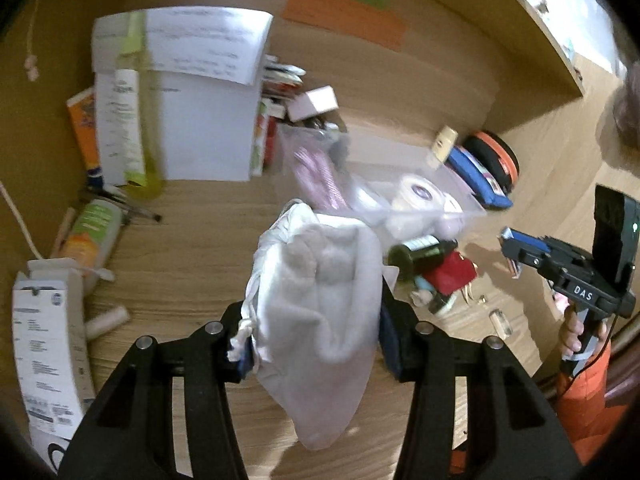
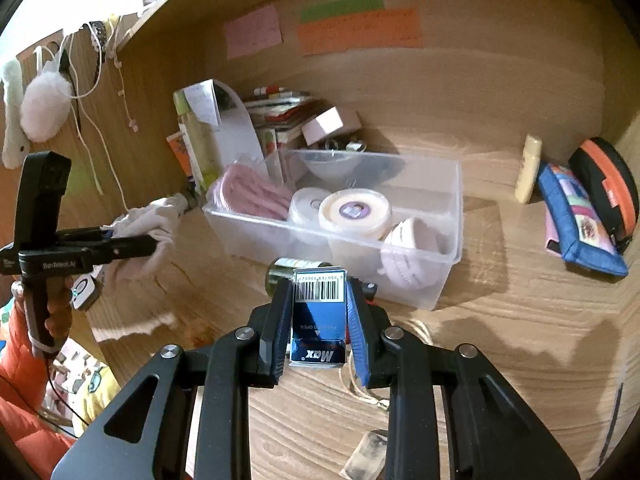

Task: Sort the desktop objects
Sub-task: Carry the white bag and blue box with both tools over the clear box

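Above the wooden desk (image 1: 180, 264), the left hand-held gripper (image 1: 316, 320) is clamped on a white cloth pouch (image 1: 320, 280), lifted clear of the surface just in front of the clear plastic bin (image 2: 448, 216). Right of it, the right hand-held gripper (image 2: 320, 312) pinches a small blue box (image 2: 319, 320) with a barcode, near the bin's front wall.

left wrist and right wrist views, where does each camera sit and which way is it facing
Left wrist: on the left gripper, looking down along its fingers, shut on a white cloth pouch; the right gripper and hand show at right.
Right wrist: on the right gripper, looking down at the desk, fingers shut on a blue Max box; the left gripper, hand and orange sleeve show at left.
Shared: clear plastic bin, blue pencil case, coloured wall notes.
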`<state>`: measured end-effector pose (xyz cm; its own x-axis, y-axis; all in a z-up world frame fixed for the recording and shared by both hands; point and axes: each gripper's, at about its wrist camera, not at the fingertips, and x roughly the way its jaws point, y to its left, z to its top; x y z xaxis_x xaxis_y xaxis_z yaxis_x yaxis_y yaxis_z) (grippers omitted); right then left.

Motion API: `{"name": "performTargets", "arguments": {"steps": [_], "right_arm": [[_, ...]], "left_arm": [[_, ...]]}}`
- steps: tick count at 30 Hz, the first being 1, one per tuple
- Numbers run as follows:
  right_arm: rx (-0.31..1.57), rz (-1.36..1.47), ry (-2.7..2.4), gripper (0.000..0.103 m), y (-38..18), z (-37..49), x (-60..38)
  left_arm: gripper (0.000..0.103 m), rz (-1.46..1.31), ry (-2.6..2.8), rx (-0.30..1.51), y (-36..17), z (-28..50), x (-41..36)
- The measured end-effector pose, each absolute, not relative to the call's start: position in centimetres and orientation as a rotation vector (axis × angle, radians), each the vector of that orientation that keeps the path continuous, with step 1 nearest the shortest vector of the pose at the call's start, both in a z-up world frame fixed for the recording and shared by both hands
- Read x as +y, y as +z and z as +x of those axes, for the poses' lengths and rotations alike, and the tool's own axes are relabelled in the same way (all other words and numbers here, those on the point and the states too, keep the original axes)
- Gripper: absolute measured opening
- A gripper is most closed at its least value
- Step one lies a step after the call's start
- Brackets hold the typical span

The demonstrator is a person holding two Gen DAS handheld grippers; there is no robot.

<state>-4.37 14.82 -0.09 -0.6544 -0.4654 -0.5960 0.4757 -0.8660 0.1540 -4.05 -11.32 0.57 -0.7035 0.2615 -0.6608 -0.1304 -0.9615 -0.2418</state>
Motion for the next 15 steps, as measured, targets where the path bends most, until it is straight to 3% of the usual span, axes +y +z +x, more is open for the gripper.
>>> {"name": "performTargets", "arguments": {"steps": [15], "right_arm": [[0.037,0.84,-2.524,0.024,1.6,-4.7,15.9]], "left_arm": [[0.05,-1.007,2.851,-0.364,1.6,-3.4,-16.0]]}}
